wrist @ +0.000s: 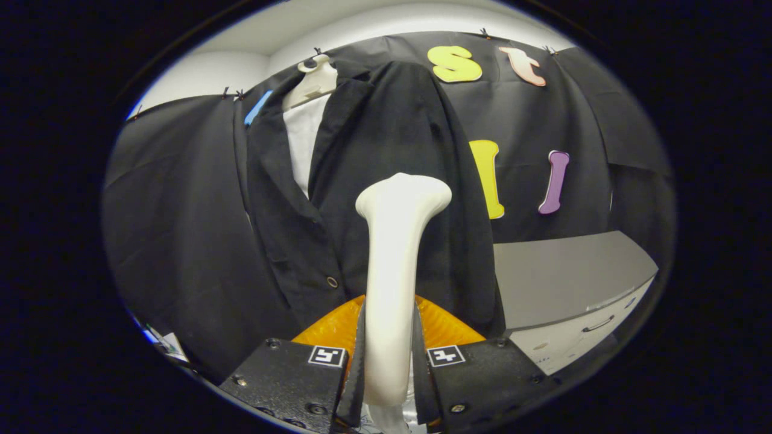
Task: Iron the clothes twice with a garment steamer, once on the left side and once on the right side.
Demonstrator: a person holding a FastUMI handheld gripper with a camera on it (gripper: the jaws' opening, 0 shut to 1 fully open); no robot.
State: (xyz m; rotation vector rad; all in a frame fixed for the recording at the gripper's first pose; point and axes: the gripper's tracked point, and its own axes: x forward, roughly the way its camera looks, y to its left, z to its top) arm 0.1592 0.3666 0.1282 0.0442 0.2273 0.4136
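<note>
Gripping the white garment steamer (395, 265) between both fingers, the hand-held gripper (389, 361) faces the black jacket (386, 150).

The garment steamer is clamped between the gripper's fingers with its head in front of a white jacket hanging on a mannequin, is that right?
Not quite: the jacket is black, not white; the white is the shirt under it. The gripper view shows this. The rest holds: the garment steamer is clamped between the gripper fingers, its head in front of the jacket hanging on the mannequin.
</note>
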